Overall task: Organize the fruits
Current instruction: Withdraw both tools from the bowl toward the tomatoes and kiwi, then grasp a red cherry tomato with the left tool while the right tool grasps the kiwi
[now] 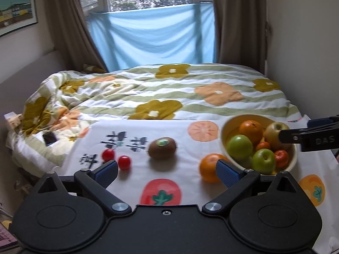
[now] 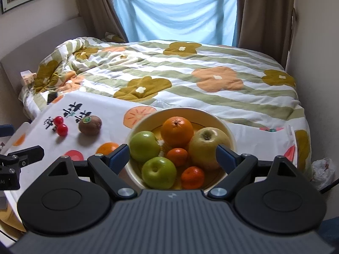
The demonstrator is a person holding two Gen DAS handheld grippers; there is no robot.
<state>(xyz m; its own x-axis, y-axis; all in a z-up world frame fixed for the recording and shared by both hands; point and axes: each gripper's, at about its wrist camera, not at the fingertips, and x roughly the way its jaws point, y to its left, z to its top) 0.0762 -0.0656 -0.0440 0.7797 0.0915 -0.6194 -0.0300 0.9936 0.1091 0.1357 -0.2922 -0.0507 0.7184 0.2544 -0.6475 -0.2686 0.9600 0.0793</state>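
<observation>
Right gripper: the black two-finger gripper with blue pads hangs over the bowl at lower centre of its own view, jaws spread wide, nothing between the pads.
Left gripper: the matching black gripper with blue ribbed pads sits low in its view, jaws wide apart and empty, above the cloth.
Bowl: a round cream ceramic bowl stands at centre of the right view; at right edge in the left view.
Bowl contents: a large orange at the back, a yellow-green apple on the right, two green apples on the left and front, and two small tangerines among them.
Loose orange: a round orange lies on the cloth just beside the bowl, partly behind the left gripper's right-hand pad.
Kiwi: a brown fuzzy kiwi with a green sticker rests at centre of the left view, apart from the bowl.
Tomatoes: two small red cherry tomatoes lie near each other left of the kiwi.
Cloth: a white cloth printed with fruit pictures covers the surface under the fruit.
Bed: a striped flowered quilt spreads behind, below a blue sheet hung at the window.
</observation>
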